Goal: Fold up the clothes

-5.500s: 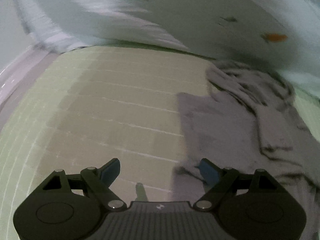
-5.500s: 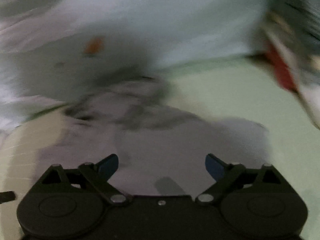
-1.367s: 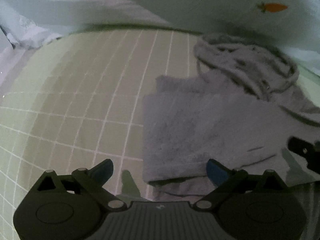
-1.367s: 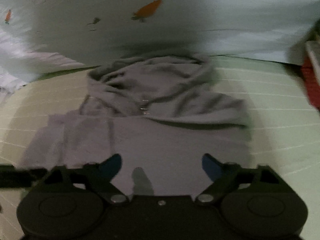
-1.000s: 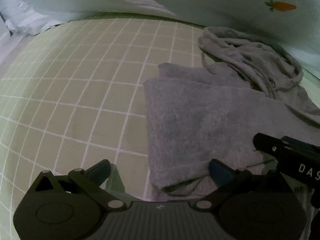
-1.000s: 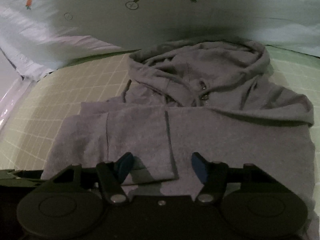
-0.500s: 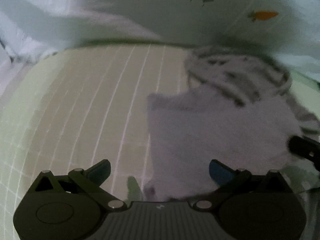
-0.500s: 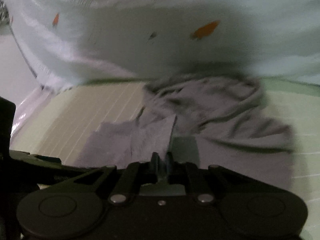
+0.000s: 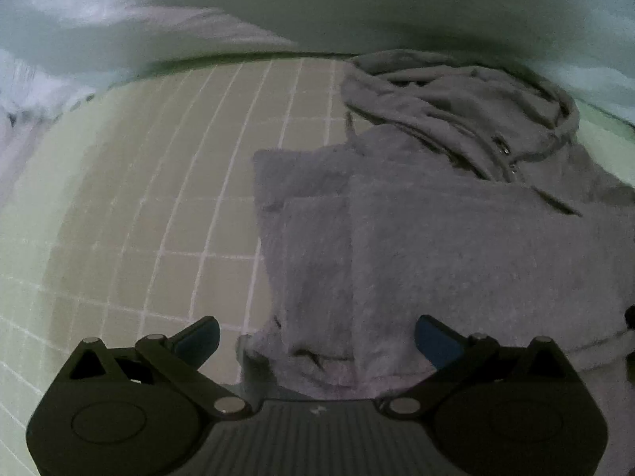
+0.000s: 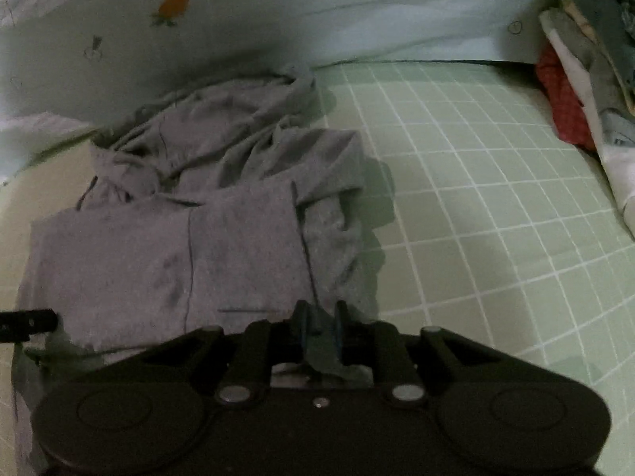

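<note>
Grey hoodie (image 9: pixel 456 246); pale green white-gridded mat (image 10: pixel 496 198); carrot-print light sheet (image 10: pixel 278 8); blue-padded black tongs (image 9: pixel 317 341).

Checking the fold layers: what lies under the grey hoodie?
The grey hoodie lies on a green gridded mat, which shows all around it. Its own folded layers stack up; anything beneath them is covered and cannot be seen.

Both wrist views close, angled down at one grey hoodie (image 9: pixel 456 246).
</note>
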Available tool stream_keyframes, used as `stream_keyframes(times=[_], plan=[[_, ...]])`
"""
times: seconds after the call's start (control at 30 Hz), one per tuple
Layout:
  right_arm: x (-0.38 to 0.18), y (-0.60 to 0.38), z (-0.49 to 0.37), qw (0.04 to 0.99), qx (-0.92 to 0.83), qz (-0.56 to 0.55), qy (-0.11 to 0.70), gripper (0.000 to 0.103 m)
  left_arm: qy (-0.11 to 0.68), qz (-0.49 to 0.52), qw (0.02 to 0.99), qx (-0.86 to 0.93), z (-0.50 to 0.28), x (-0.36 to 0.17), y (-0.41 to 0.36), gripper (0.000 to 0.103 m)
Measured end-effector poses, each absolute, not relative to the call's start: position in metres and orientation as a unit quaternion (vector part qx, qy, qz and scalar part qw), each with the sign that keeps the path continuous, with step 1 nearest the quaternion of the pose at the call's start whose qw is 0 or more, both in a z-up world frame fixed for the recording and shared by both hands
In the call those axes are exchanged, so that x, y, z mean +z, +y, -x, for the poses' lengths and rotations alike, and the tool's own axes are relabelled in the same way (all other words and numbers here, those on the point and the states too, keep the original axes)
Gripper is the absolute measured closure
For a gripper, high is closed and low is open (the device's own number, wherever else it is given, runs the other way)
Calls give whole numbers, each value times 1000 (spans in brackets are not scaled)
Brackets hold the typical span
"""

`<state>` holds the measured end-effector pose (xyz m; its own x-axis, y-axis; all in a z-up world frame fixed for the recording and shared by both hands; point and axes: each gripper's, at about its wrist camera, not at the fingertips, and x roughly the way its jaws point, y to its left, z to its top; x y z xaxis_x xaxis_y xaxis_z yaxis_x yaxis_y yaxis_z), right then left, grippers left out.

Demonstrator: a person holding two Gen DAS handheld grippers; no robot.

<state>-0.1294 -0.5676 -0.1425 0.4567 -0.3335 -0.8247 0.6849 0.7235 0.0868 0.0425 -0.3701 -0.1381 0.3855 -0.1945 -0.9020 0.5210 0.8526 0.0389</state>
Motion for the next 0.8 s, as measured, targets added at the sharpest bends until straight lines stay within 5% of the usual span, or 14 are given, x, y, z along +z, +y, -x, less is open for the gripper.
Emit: stream_keyframes(times=[0.2,0.3,0.37,0.53,0.8], plan=[[-143,-568,127,829,-304,-199,425,86,529,-154,802,-230,-51,-141,-370,0],[-140,-568,126,827,-304,-191,432,75,532,-150,800,-234,-57,-135,-369,0],[-135,-570,125,825,-311,-189,432,33,526,-145,804,-237,-62,-128,-368,0],[-108,-584,124,845,-327,-182,383,7,500,-109,827,-234,-89,-106,-371,0],[-99,-640,61,853,-347,-142,362,4,473,-103,847,-220,-163,-100,-411,0]])
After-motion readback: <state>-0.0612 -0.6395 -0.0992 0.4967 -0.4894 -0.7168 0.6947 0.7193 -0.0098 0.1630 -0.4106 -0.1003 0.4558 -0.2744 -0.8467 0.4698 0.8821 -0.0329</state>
